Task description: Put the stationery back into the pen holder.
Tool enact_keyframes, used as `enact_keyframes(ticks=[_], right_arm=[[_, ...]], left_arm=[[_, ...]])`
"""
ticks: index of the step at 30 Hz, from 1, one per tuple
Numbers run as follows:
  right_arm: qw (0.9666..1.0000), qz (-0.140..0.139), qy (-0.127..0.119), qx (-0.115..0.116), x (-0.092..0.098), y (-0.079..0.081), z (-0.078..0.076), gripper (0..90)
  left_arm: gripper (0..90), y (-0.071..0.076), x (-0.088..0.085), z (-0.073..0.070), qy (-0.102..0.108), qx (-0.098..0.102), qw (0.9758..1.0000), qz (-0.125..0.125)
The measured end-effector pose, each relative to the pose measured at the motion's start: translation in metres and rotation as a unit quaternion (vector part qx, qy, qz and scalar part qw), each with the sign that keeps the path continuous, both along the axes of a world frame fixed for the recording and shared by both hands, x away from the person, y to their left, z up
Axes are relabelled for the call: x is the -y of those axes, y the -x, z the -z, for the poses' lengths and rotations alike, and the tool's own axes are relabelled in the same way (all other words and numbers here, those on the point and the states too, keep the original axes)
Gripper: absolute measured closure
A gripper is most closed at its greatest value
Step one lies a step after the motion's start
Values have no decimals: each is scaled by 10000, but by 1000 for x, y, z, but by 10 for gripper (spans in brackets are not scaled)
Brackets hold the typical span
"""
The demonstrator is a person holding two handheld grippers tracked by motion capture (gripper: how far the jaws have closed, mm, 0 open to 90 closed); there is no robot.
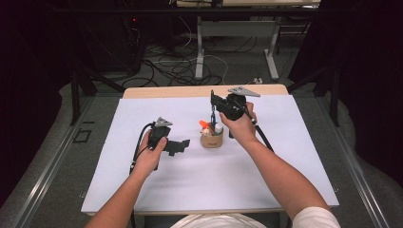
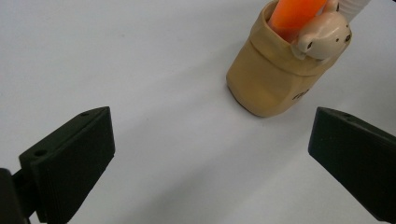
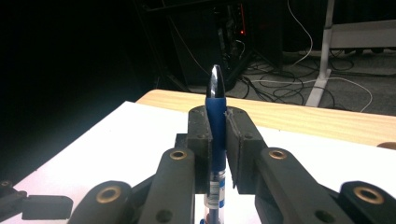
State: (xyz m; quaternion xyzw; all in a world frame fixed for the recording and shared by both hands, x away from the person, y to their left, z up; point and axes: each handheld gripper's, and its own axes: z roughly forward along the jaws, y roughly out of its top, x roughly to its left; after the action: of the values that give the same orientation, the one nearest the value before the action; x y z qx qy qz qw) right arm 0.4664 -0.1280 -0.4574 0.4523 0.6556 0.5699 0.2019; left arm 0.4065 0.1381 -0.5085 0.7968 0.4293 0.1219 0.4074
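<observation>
A tan pen cup (image 1: pixel 212 138) (image 2: pixel 275 79) with a small bear figure (image 2: pixel 324 35) on its rim stands mid-table, holding an orange marker (image 2: pixel 292 14) and a white-capped item. My right gripper (image 1: pixel 214 108) (image 3: pixel 217 122) hovers just above and behind the cup, shut on a blue pen (image 3: pixel 215 116) (image 1: pixel 213 115) that stands upright between the jaws, tip up. My left gripper (image 1: pixel 182 145) (image 2: pixel 210 154) rests on the table left of the cup, jaws wide apart with nothing between them, pointing at the cup.
The white sheet (image 1: pixel 157 185) covers the wooden table (image 1: pixel 157 91). Beyond the far edge are desk legs (image 1: pixel 199 47) and tangled cables (image 1: pixel 176 66) on the floor. Dark curtains flank both sides.
</observation>
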Motion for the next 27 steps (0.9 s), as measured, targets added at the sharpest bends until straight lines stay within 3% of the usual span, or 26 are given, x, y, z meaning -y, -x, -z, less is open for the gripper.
enact_keyframes(ticks=[27], right_arm=[[9997, -174, 118, 90, 0, 8, 21, 801]], left_arm=[[4, 0, 1, 1, -28, -14, 10000, 12]])
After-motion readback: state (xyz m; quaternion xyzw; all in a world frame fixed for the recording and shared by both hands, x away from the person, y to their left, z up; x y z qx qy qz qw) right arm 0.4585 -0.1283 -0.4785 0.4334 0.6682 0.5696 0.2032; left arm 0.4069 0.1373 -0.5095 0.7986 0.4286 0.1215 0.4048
